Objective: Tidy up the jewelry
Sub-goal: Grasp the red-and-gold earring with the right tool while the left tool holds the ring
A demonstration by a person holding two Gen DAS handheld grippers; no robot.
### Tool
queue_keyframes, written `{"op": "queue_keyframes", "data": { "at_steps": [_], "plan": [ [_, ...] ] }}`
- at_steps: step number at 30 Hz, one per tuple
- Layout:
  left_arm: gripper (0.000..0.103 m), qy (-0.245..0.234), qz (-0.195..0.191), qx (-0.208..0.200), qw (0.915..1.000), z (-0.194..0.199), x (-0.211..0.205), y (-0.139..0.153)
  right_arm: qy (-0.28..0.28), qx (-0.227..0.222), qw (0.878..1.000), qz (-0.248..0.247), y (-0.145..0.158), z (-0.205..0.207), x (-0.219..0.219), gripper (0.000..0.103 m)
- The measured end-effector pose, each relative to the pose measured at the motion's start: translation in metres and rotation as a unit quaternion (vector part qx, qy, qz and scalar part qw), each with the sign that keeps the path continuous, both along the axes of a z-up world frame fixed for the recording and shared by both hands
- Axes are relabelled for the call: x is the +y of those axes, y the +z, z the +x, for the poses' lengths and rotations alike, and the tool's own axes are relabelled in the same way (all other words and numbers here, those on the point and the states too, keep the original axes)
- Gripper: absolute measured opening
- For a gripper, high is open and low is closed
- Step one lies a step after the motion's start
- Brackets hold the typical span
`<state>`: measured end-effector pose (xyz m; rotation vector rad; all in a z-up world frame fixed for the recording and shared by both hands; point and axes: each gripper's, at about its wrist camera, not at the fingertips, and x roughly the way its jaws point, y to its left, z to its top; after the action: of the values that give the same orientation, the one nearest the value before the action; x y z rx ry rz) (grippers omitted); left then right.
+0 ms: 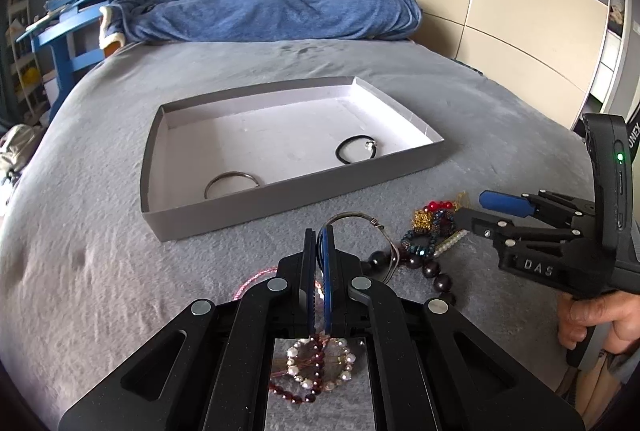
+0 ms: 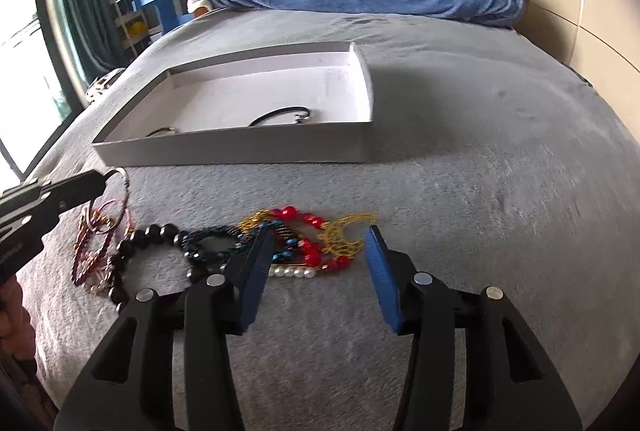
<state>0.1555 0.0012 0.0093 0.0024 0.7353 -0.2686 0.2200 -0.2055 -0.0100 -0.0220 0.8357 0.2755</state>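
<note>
The left gripper [image 1: 319,231] pinches a thin silver wire bangle [image 1: 360,221] just in front of the grey box [image 1: 224,211]. Beside it, shiny beads [image 2: 296,243] lie on the bed: black, blue, red, gold, pearl. The right gripper [image 2: 316,251] hangs over them, jaws wide.

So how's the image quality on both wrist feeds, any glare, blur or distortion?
Left wrist view: even, soft light; fisheye bows the gray box edges; left gripper sharp. Right wrist view: window at left blown out white; bracelet pile slightly soft; box casts a shadow to its right.
</note>
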Motion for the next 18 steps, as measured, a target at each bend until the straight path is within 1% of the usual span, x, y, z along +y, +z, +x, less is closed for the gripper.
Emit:
{"op": "queue_keyframes", "data": {
  "at_steps": [3, 5, 6, 7, 11, 12, 15, 18],
  "plan": [
    [0.004, 0.003, -0.001, 0.002, 1.0, 0.0, 0.001, -0.001, 0.004, -0.002, 1.0, 0.009, 0.002, 0.002, -0.002, 0.043],
    [0.004, 0.003, -0.001, 0.002, 1.0, 0.0, 0.002, -0.001, 0.016, -0.003, 1.0, 0.005, 0.001, 0.002, 0.003, 0.039],
    [0.004, 0.003, -0.001, 0.002, 1.0, -0.001, 0.002, -0.001, 0.022, -0.002, 1.0, 0.002, 0.0, 0.002, 0.006, 0.033],
    [0.004, 0.003, -0.001, 0.001, 1.0, 0.0, 0.003, -0.001, 0.029, 0.0, 1.0, -0.002, -0.001, 0.002, 0.009, 0.031],
    [0.004, 0.004, -0.001, 0.003, 1.0, -0.001, 0.003, -0.002, 0.044, 0.007, 0.999, -0.018, -0.007, 0.004, 0.017, 0.027],
    [0.004, 0.004, -0.001, 0.004, 1.0, -0.001, 0.003, -0.002, 0.045, 0.009, 0.999, -0.019, -0.008, 0.005, 0.017, 0.025],
    [0.004, 0.003, -0.001, 0.003, 1.0, -0.001, 0.003, -0.001, 0.047, 0.01, 0.999, -0.012, -0.008, 0.005, 0.016, 0.009],
    [0.004, 0.004, -0.002, 0.002, 1.0, -0.001, 0.003, -0.001, 0.052, 0.007, 0.999, 0.0, -0.005, 0.002, 0.015, 0.009]
  ]
}}
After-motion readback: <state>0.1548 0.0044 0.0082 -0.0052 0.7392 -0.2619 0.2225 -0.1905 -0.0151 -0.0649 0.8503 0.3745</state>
